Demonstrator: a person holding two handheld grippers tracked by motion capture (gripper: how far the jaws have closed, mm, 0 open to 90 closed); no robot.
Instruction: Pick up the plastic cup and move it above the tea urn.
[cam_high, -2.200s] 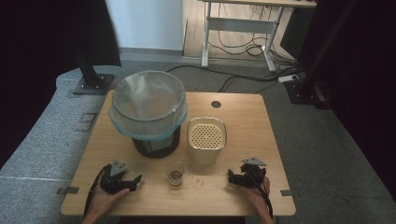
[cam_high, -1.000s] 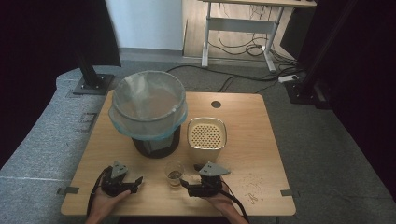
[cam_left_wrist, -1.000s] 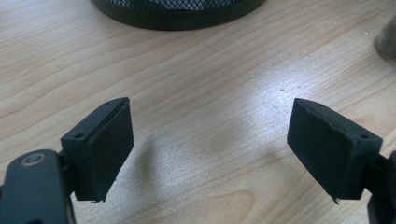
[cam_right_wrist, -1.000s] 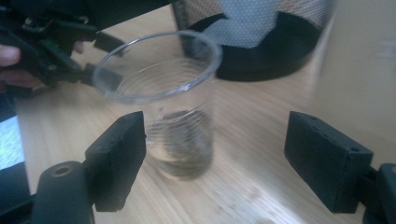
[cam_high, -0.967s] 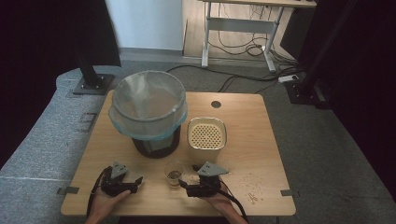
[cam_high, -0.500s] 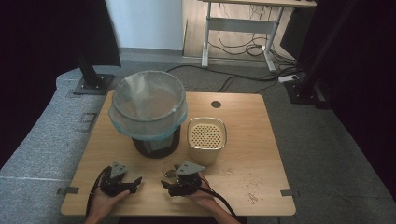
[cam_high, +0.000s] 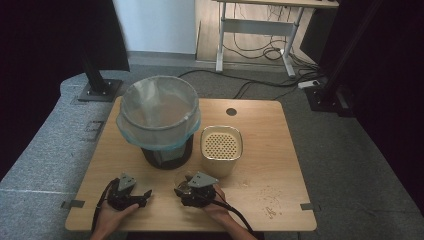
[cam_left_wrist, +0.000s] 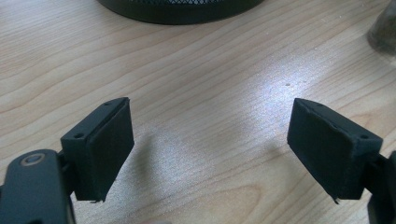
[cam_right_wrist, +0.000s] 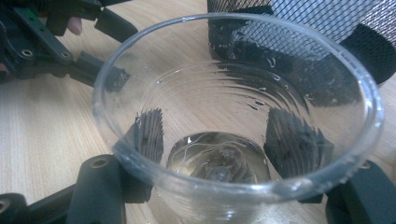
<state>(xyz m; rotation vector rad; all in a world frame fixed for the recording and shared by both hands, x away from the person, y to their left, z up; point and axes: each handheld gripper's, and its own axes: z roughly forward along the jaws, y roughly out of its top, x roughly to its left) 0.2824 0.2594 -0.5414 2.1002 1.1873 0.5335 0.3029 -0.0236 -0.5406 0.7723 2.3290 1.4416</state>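
Wooden tabletop with grey floor around it carries the work, and everything in play sits along its near edge. Toward the near-left corner the left gripper (cam_high: 145, 193) rests in the person's hand, its jaws spread wide over bare wood with nothing between them, as the left gripper view shows. Behind it, on the left half of the table (cam_high: 265, 125), stands a black mesh bin (cam_high: 159, 120) lined with a clear bag, and just right of that a cream container (cam_high: 221, 149) with a perforated top.

At the middle of the near edge the right gripper (cam_high: 179, 191) has just been closing, and a small clear cup (cam_right_wrist: 233, 126) stands between its jaws; in the right gripper view the two black pads (cam_right_wrist: 150, 135) press against the cup's sides, low on the wall, with something pale lying in its bottom.

The step in hand looks like securing the cup for a lift. Thin plastic will likely buckle, so the squeeze should stop once the wall is firmly held. Keeping the cup upright should keep the contents in. The bin's rim stands high, so the lift needs to go well up before any move toward it.
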